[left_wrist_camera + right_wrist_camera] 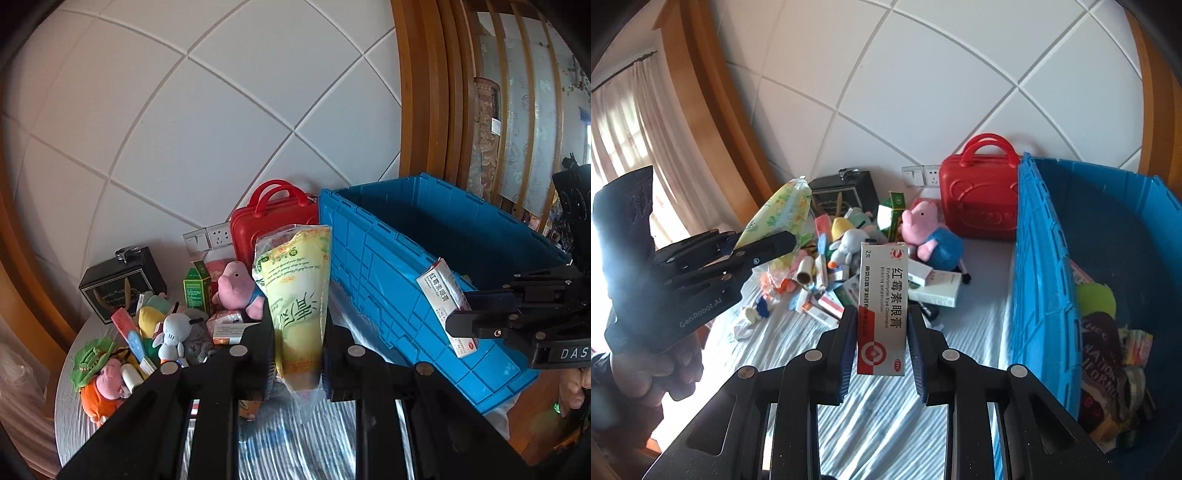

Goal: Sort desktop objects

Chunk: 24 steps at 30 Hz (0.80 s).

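My left gripper (297,325) is shut on a yellow-green plastic packet (295,291) and holds it upright above the table; the packet also shows in the right wrist view (777,214). My right gripper (882,321) is shut on a red-and-white eye ointment box (882,306), held upright to the left of the blue crate (1045,280). In the left wrist view the ointment box (445,299) sits in front of the crate's wall (388,266). A pile of toys and boxes (849,258) lies on the table.
A red carry case (273,221) and a black box (122,284) stand against the tiled wall. A pink pig plush (927,232) lies by the pile. The crate holds a green ball (1095,299) and printed items. The striped tablecloth (886,417) covers the table.
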{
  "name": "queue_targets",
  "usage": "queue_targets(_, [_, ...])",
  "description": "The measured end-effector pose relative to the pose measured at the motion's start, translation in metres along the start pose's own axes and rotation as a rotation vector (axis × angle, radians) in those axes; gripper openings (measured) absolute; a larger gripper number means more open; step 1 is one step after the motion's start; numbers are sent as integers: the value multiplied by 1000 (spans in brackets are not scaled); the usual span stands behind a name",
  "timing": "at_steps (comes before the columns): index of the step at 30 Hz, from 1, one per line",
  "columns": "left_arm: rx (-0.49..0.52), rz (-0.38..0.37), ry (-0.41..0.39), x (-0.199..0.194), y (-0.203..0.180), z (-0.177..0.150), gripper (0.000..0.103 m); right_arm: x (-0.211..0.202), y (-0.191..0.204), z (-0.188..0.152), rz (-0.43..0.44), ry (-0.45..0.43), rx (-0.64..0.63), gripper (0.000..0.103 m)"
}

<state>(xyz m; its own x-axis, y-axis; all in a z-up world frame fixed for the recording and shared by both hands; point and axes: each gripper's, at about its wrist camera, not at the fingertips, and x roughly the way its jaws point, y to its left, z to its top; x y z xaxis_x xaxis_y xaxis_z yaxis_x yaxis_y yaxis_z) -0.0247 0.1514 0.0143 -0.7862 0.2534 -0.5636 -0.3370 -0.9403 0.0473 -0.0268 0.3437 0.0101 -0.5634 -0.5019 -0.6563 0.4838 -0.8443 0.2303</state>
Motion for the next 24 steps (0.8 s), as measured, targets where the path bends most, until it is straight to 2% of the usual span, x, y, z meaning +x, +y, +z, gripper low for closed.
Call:
queue_targets(9, [65, -57, -27, 13, -54, 37, 19, -38, -48, 3, -21, -58, 73, 26])
queue_targets(24, [223, -176, -34, 43, -159, 85, 19, -100, -144, -6, -150, -164, 227, 26])
